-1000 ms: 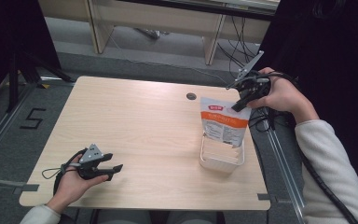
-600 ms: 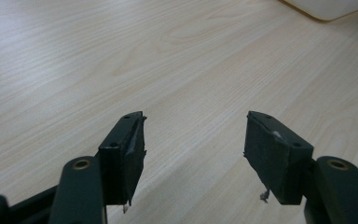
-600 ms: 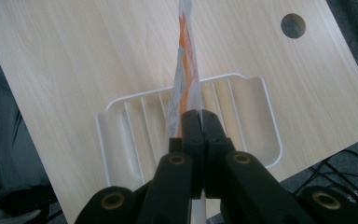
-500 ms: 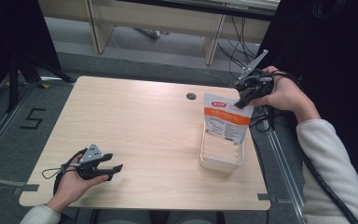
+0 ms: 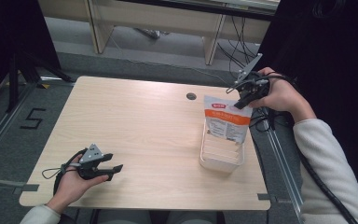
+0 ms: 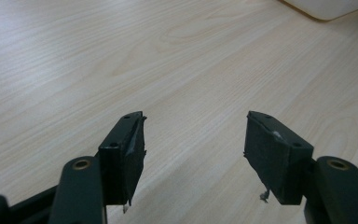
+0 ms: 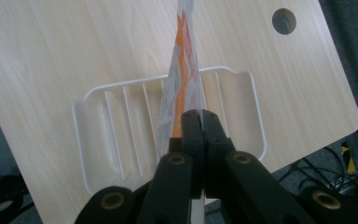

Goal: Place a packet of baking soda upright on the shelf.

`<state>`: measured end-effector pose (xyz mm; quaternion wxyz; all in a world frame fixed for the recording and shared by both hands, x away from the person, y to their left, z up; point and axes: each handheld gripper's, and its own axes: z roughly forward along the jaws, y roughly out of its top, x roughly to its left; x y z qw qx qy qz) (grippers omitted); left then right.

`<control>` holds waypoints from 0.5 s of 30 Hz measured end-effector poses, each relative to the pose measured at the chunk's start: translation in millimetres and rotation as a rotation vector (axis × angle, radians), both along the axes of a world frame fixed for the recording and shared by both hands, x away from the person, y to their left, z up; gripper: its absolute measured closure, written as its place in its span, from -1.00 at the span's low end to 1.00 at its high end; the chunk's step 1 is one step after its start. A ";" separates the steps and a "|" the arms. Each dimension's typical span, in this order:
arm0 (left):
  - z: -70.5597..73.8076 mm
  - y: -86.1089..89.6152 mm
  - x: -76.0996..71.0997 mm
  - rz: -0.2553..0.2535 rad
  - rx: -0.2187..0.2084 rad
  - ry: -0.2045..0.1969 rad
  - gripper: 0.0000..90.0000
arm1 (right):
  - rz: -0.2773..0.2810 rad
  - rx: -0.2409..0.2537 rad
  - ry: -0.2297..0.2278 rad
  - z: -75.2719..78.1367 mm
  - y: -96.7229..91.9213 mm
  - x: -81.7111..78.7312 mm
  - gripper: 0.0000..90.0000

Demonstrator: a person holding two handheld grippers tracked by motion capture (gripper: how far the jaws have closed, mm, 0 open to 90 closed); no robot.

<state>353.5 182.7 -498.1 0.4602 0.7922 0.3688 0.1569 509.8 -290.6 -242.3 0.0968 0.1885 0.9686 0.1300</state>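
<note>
A white and orange pouch (image 5: 227, 121) hangs upright from my right gripper (image 5: 240, 101), which is shut on its top right corner. Its lower part is down in a white ridged tray (image 5: 220, 160) at the table's right side. In the right gripper view the pouch (image 7: 182, 70) shows edge-on above the tray (image 7: 102, 135), pinched between the closed jaws of the right gripper (image 7: 199, 122). My left gripper (image 5: 116, 169) rests low at the table's near left corner, held by a hand. In the left gripper view the left gripper (image 6: 193, 140) is open over bare wood with nothing between its jaws.
The light wooden table (image 5: 135, 126) has a round cable hole (image 5: 191, 96) behind the tray. Cables hang past the right edge by the person's sleeve (image 5: 326, 163). A desk frame stands on the floor beyond the table.
My right gripper has lifted the pouch slightly and shifted it a little toward the far side. The left gripper has not moved.
</note>
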 end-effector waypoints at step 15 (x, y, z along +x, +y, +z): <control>-0.1 -0.1 0.0 0.000 0.001 0.000 -0.17 | 0.087 -0.053 -0.073 -6.5 2.1 2.6 1.00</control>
